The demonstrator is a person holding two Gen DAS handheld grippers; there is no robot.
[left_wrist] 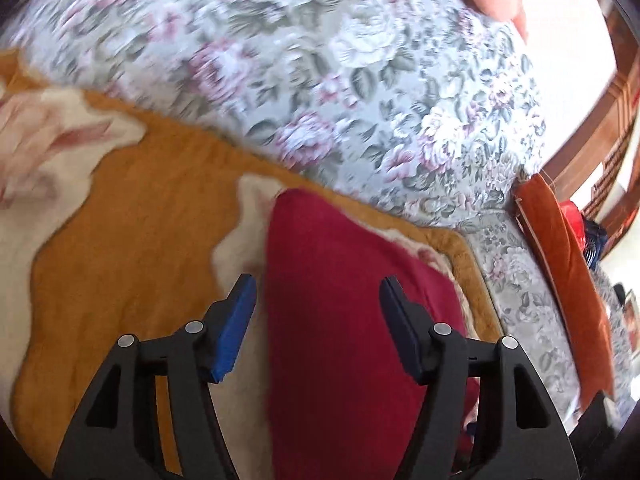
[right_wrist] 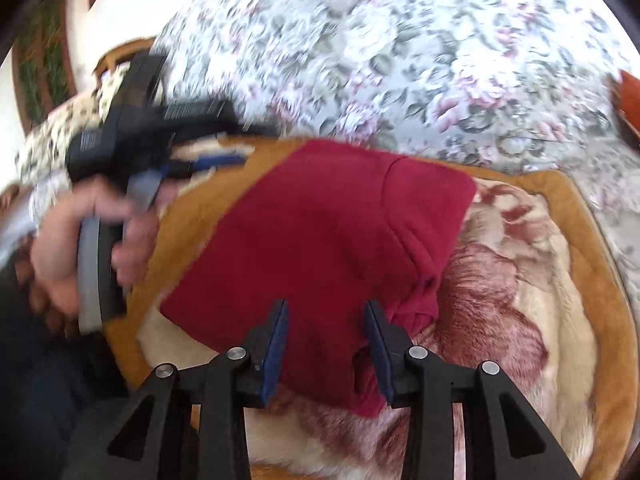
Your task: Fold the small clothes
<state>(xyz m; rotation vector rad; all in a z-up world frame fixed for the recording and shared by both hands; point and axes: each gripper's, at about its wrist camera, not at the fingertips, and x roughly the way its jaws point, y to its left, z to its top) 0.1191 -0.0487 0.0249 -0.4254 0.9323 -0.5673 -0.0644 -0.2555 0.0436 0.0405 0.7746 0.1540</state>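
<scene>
Left wrist view: no brand, label or legible writing can be made out, and none is seen in the right wrist view either; the pale patches on the other gripper's black body are too blurred to be read. A dark red garment (left_wrist: 352, 320) is laid, folded, on a fleece blanket (left_wrist: 132, 216) of orange and cream, which is spread over a sofa (left_wrist: 320, 60) upholstered in grey-green floral cloth. The left gripper (left_wrist: 318, 292) is held with its blue pads spread apart above the garment's near edge, nothing being pinched. An orange cushion (left_wrist: 560, 256) and wooden framing are shown at the right only in this view. From the right wrist, the whole folded garment (right_wrist: 320, 232) is seen. The right gripper (right_wrist: 326, 312) is parted over the cloth, without pressing it. The left hand (right_wrist: 80, 248) around its gripper handle appears only there.
</scene>
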